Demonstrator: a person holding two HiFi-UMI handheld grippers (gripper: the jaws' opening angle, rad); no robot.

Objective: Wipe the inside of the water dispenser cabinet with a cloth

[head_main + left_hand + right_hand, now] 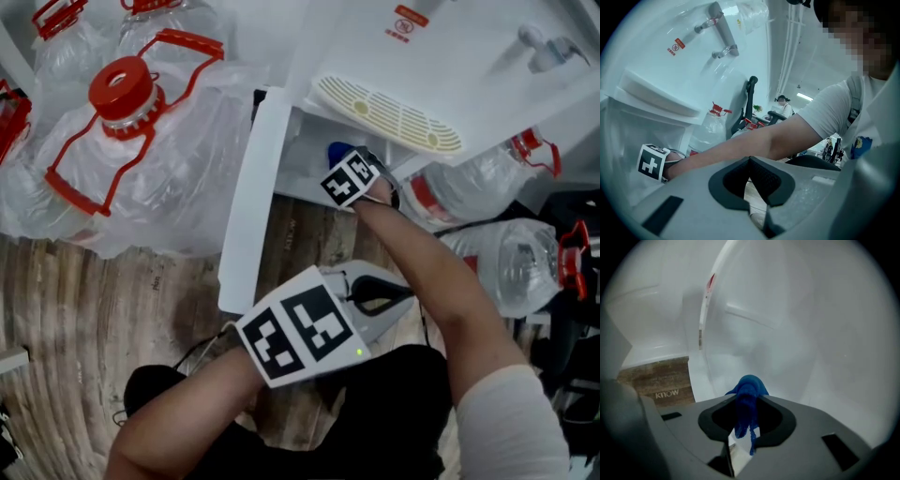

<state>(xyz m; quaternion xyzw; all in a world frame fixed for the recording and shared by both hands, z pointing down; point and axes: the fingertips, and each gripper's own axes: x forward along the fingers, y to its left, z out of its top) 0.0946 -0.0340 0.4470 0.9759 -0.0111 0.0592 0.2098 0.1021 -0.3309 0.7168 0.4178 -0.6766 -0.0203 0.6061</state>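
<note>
Left gripper point(750, 161) — jaws pressed together, nothing between them — hangs at 6 o'clock in the head view. Right gripper point(747, 399) is clamped on a bunched blue cloth point(746, 416) — both sit inside the water dispenser cabinet point(797, 333) at 12 o'clock. Its open cabinet door point(248, 197) stands at 9 o'clock; water jugs point(141, 159) lie at 10 o'clock.

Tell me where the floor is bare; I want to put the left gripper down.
Bare wood floor spreads left of the open cabinet door, below the bagged water jugs. On the right, lying bottles crowd it; the right gripper with blue cloth occupies the cabinet.
</note>
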